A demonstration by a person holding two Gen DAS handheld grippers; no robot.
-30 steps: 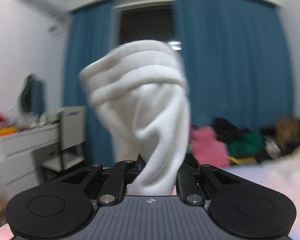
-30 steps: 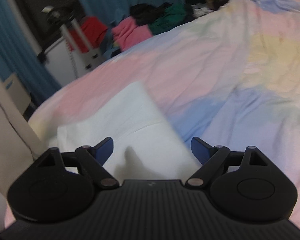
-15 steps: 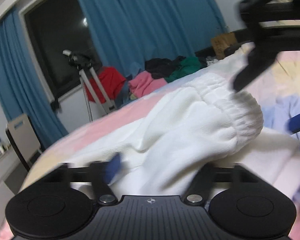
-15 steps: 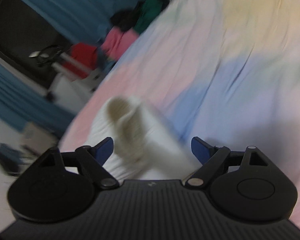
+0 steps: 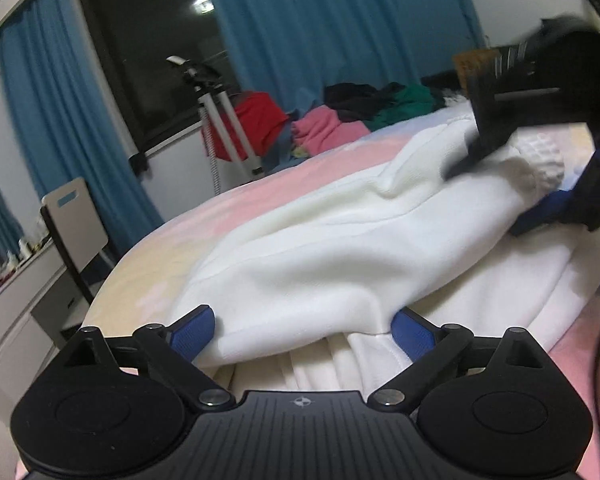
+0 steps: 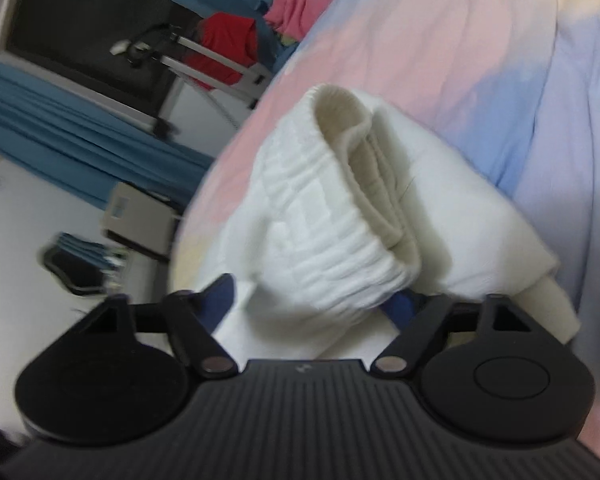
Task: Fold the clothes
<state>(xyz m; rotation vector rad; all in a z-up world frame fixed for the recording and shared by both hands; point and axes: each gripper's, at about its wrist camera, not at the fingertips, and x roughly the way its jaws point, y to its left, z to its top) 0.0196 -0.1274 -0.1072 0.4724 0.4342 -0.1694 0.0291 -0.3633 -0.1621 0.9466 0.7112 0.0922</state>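
A white knit garment [image 5: 340, 240] lies in thick folds on the pastel bedspread [image 5: 260, 184]. My left gripper [image 5: 302, 330] is open, its blue pads either side of a fold of the cloth near the bed's edge. My right gripper [image 6: 312, 300] is open too, and the garment's ribbed elastic cuff [image 6: 332, 240] bulges between its fingers. The right gripper also shows in the left wrist view [image 5: 540, 184], dark and blurred, at the far end of the garment.
A pile of pink, green and black clothes [image 5: 360, 116] lies at the far side of the bed. A tripod [image 5: 216, 120] with red cloth stands by the dark window and blue curtains. A chair [image 5: 76, 224] and a white desk [image 5: 12, 300] stand left of the bed.
My left gripper let go of the white garment it held up, and came down to the bed with its jaws open. My right gripper moved in over the ribbed cuff.
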